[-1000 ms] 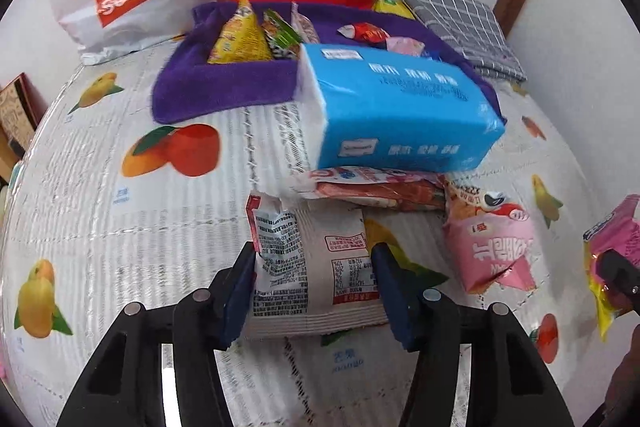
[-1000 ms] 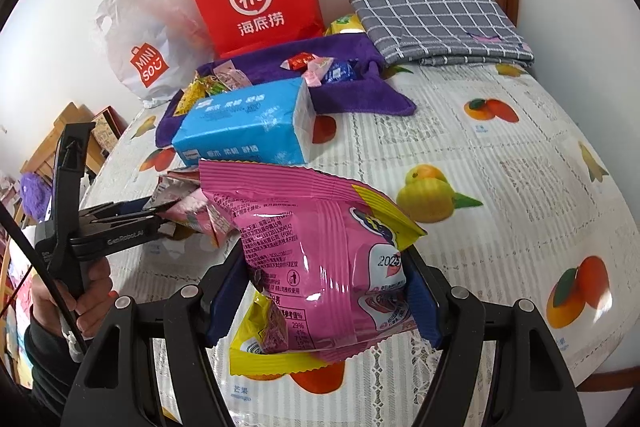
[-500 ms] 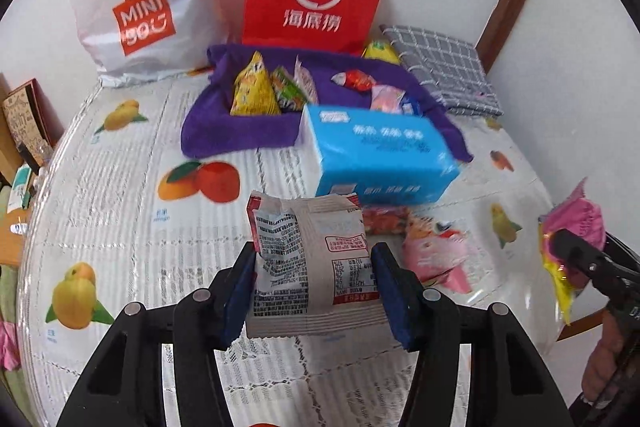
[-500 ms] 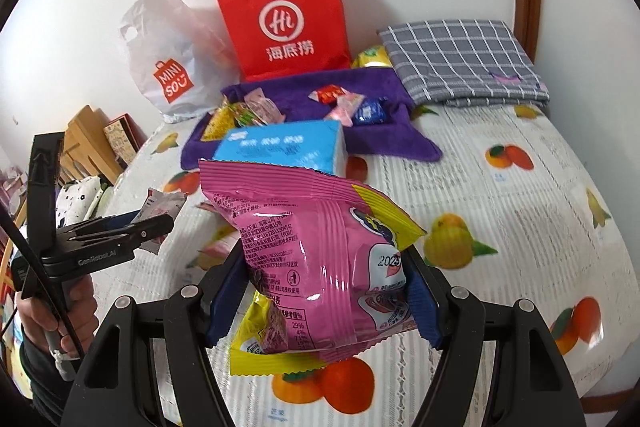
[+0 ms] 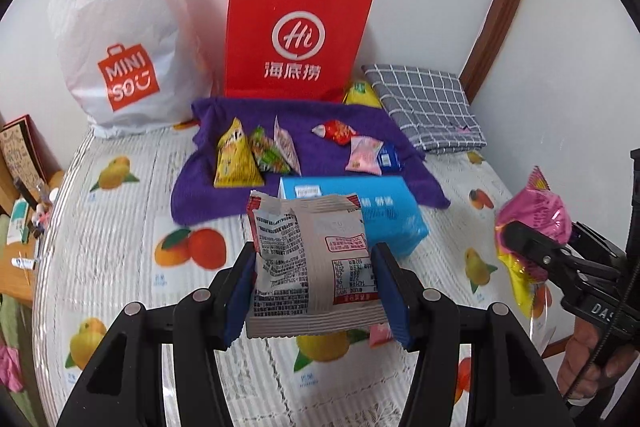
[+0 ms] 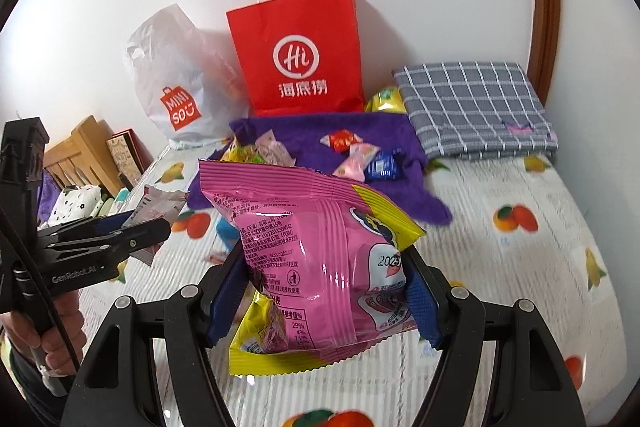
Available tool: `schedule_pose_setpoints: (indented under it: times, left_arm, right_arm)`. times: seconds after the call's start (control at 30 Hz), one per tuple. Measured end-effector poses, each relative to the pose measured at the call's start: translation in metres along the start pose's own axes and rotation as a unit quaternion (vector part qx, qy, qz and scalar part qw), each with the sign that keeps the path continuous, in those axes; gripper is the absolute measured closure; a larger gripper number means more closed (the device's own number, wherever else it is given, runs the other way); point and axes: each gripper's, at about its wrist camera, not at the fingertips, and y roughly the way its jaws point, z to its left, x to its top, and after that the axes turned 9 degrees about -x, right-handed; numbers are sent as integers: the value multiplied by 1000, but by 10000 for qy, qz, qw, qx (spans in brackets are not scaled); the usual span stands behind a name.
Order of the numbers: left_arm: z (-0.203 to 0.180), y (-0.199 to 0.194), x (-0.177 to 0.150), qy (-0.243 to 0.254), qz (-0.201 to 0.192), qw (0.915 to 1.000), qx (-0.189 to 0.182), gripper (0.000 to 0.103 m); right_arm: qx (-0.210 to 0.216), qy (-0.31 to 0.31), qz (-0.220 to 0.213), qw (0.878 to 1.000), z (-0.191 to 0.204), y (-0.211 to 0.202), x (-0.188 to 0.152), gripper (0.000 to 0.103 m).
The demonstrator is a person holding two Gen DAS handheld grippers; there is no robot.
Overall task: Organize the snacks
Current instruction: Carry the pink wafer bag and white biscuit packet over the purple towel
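"miniso" is printed in white on an orange bag logo on the white plastic bag (image 5: 120,39). "hi" in a white ring, with "海底捞" beneath, is shown on the red paper bag (image 5: 296,39). "genrobot.ai" is lettered on the left gripper (image 6: 120,239). "2025" is read on the pink snack packet (image 6: 320,267).

Both views are fisheye wrist views, each looking forward and downward along its own fingers from above the fruit-print table (image 5: 120,227), facing the far wall. The left view sits left of centre; the right view sits further right. Both share the red paper bag (image 5: 298,35) (image 6: 298,55), white plastic bag (image 5: 120,35), purple cloth (image 6: 360,135) and checked cushion (image 6: 472,107). Each catches the other gripper at its frame edge.
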Motion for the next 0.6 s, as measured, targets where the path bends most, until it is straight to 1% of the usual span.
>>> schedule_pose_setpoints:
  times: [0.2,0.47,0.6]
  left_arm:
    - [0,1,23,48,-103,9999,19,48]
    - [8,4,56,100,-199,9995,203,48]
    - [16,10,67,54,-231,9995,212,48]
  right_arm:
    - [-21,-39,-84,10000,2,15,28,32]
    - [-87,-139,-253,9995,4,35,69,32]
    - [-78,-174,-267,9995,5,48,82,32]
